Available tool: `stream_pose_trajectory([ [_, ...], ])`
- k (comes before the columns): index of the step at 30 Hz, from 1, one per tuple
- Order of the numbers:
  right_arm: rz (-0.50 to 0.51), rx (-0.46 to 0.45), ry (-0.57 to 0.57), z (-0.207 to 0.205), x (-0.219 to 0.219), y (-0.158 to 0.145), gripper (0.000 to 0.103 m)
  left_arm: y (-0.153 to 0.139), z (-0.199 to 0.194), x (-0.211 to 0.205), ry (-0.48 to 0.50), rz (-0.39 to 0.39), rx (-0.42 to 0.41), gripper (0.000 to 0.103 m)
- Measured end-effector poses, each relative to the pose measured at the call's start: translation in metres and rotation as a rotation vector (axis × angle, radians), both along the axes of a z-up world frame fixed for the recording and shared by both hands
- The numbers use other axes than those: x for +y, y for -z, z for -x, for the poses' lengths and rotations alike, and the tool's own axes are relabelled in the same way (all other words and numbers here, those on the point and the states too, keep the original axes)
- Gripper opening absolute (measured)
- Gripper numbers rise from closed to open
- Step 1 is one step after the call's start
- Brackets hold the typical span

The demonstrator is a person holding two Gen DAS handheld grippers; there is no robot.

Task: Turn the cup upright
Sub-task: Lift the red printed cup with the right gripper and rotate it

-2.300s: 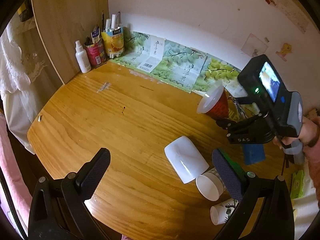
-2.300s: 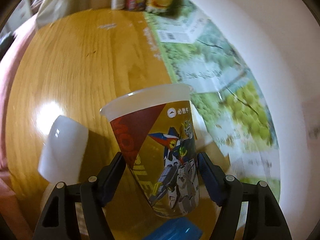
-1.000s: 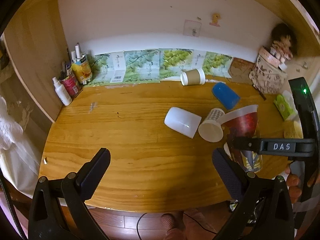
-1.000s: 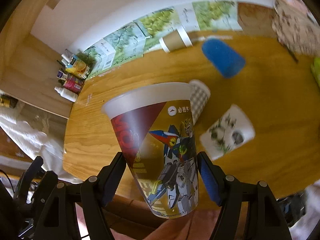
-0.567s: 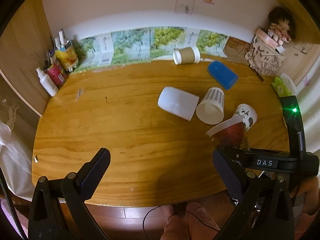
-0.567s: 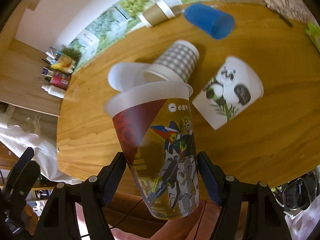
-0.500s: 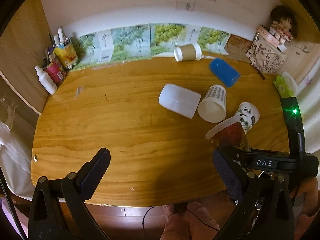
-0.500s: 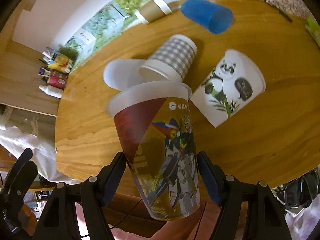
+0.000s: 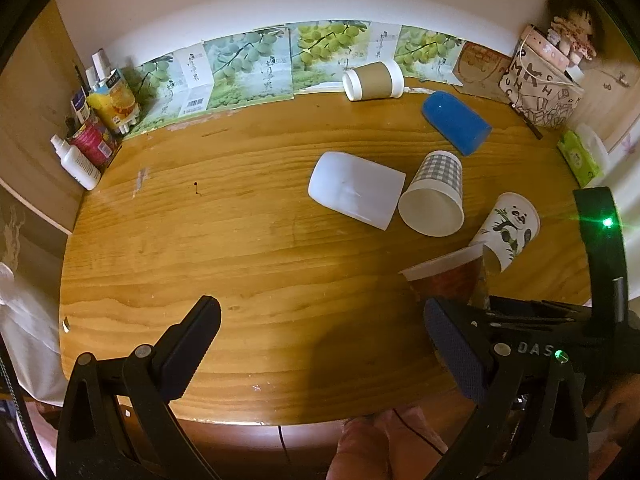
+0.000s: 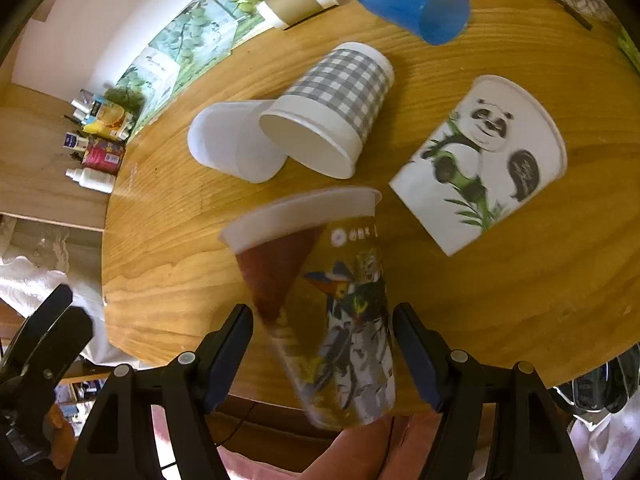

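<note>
The red and gold robot-print cup [image 10: 320,300] is blurred and stands between my right gripper's [image 10: 322,344] fingers, rim up, near the table's front edge. The fingers now stand a little apart from its sides, so the jaws look open. The cup also shows in the left wrist view [image 9: 448,278], just ahead of the right gripper. My left gripper [image 9: 320,340] is open and empty above the table's front edge.
On the wooden table [image 9: 240,240] several cups lie on their sides: white [image 9: 356,194], grey check [image 9: 436,200], panda [image 9: 508,228], blue [image 9: 456,122], brown [image 9: 374,80]. Bottles [image 9: 92,136] stand at the back left, a bag [image 9: 540,88] at the back right.
My right gripper carried the robot-print cup from the back of the table to the front right, lowered it, and its jaws have now spread away from the cup. The left gripper pulled back.
</note>
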State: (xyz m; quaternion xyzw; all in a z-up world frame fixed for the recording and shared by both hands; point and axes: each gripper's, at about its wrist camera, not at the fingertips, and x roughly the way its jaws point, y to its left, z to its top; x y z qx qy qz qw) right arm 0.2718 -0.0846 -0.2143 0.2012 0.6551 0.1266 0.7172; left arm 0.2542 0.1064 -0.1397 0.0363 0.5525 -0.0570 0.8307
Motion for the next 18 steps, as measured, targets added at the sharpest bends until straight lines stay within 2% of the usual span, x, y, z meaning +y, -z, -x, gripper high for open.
stream_pose_trajectory([
  [9, -0.009, 0.004, -0.047, 0.0, 0.0, 0.002, 0.073, 0.01, -0.009, 0.002, -0.046, 0.003, 0.039, 0.101],
  [18, -0.046, 0.006, -0.108, 0.007, -0.002, -0.001, 0.073, 0.015, -0.011, -0.002, -0.098, 0.058, 0.096, 0.101],
])
